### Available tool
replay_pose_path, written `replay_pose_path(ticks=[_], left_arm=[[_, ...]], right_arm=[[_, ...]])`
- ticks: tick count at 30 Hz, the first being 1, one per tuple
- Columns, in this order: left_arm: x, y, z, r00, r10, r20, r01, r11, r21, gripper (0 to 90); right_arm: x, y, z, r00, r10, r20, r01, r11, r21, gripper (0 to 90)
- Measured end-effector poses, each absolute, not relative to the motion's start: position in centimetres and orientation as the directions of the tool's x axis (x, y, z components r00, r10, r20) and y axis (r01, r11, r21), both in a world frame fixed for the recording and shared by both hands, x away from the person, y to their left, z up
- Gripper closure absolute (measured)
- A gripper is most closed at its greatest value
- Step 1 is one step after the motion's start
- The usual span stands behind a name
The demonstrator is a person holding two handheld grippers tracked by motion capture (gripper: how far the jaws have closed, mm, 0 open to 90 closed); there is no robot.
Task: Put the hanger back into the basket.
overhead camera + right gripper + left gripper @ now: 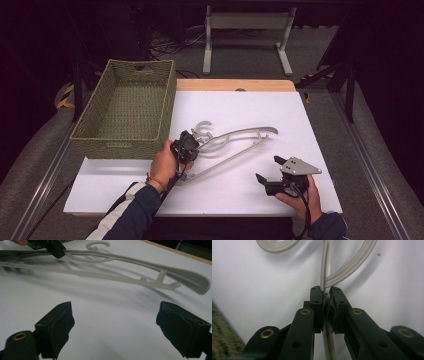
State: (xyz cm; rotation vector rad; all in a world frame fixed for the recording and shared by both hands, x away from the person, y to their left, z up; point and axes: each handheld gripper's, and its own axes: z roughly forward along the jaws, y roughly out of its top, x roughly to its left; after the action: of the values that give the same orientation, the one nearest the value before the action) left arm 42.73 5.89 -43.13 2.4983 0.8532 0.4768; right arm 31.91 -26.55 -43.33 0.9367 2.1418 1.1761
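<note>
so the left gripper (pixel 186 146) is clamped on the pale grey plastic hanger (pixel 235 142) lying on the white table (pixel 240 107) beside the woven green basket (pixel 125 107), right gripper (pixel 272 170) wide and empty, and i'd lift slow to stop it swinging.

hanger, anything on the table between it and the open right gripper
Nothing visible. The right gripper sits open over bare white table, with the hanger straight ahead of it. The left gripper already clamps the hanger near its hook end.

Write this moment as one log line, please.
left gripper: shut on grey plastic hanger | right gripper: open | woven green basket: empty
</note>
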Motion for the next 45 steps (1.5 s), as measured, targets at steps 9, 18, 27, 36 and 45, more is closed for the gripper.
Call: replay_pose_path(ticks=[9,18,27,36,45], left_arm=[[41.9,6.9,-40.4,0.733,0.666,0.139,0.444,-0.622,0.645,81.9],[40.6,7.7,-37.4,0.733,0.671,0.109,0.413,-0.566,0.714,81.9],[40.2,9.0,-33.7,0.720,0.688,0.090,0.395,-0.513,0.762,81.9],[40.5,10.5,-31.5,0.702,0.707,0.083,0.396,-0.484,0.781,81.9],[41.1,12.6,-29.6,0.669,0.738,0.090,0.408,-0.466,0.785,81.9]], right_arm=[[31.7,-26.7,-43.1,-0.620,0.774,-0.131,0.295,0.385,0.874,13.5],[31.7,-26.7,-43.1,-0.616,0.776,-0.135,0.292,0.384,0.876,13.4],[31.6,-26.6,-43.1,-0.617,0.775,-0.136,0.289,0.384,0.877,13.4],[31.7,-26.7,-43.0,-0.611,0.780,-0.135,0.287,0.377,0.881,13.4],[31.7,-26.6,-43.1,-0.613,0.778,-0.136,0.287,0.381,0.879,13.4]])
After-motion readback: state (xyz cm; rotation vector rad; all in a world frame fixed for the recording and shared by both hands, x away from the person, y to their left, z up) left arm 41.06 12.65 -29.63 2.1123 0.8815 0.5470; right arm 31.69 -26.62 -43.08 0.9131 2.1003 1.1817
